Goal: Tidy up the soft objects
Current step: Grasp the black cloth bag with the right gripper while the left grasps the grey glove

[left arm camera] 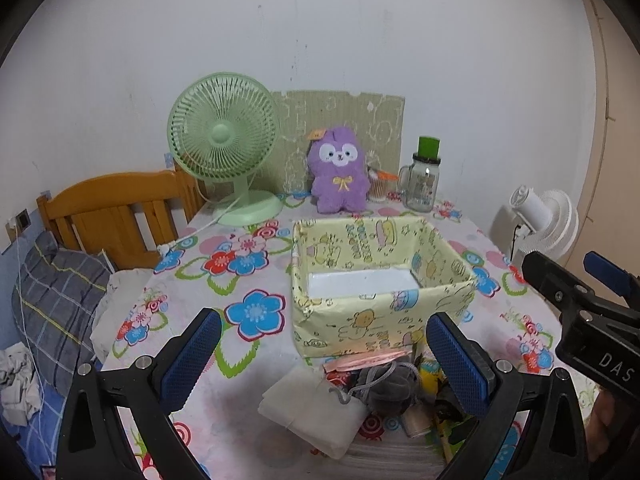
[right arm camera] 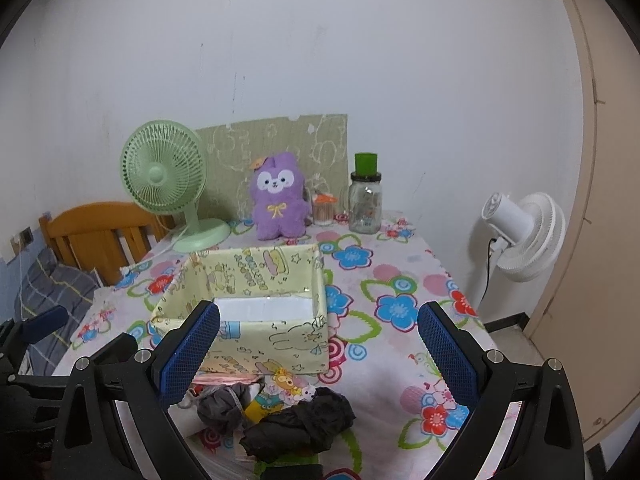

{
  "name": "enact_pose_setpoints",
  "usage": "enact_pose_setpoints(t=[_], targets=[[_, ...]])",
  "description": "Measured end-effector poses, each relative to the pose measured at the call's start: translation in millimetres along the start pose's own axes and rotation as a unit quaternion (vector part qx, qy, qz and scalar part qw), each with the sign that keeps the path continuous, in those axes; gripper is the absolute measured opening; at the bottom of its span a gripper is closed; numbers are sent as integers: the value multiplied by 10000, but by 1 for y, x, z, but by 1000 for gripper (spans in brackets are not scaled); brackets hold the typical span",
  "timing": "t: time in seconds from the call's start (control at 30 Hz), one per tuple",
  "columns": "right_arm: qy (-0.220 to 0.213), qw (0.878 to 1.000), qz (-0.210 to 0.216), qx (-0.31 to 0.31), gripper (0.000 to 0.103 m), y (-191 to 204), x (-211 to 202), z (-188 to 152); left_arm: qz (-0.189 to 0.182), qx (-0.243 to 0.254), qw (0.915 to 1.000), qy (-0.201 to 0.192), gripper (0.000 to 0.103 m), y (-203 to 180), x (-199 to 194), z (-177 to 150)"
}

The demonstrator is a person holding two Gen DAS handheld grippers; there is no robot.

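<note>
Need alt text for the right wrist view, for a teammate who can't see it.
The open right gripper hovers over a pile of soft items, a black bundle and a grey one, in front of an empty yellow cartoon-print box. Behind stand a purple plush, a green fan and a jar.

fans 2 (right arm camera: 164,184) | box 1 (right arm camera: 280,344) | plush toy 1 (right arm camera: 278,200) | jar 1 (right arm camera: 365,204)

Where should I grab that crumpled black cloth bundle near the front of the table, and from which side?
Take the crumpled black cloth bundle across its raised middle hump, coming down from above with the right gripper, whose jaws stand open over it. It lies long and low, left to right, so pinching front to back looks likely to gather the most fabric, clear of the grey drawstring pouch beside it.
</note>
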State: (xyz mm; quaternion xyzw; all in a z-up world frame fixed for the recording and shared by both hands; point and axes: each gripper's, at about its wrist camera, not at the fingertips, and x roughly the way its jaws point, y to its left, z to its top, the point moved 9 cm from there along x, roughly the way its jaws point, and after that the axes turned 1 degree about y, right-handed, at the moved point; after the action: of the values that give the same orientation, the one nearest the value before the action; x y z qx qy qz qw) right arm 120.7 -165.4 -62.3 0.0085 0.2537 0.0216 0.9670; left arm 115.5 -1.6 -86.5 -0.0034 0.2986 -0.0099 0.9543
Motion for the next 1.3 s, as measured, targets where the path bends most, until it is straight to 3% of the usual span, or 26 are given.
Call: enact_pose_setpoints(t=[0.63, 1.3], targets=[[831, 9961, 234, -168, 100, 16, 56, -47, -48, 22, 9969, 788, 102, 1, 52, -43], [1627, 9864, 237, 19, 96, 2, 84, -97, -465, 411, 9893, 1320, 99, -35, 79, -78]])
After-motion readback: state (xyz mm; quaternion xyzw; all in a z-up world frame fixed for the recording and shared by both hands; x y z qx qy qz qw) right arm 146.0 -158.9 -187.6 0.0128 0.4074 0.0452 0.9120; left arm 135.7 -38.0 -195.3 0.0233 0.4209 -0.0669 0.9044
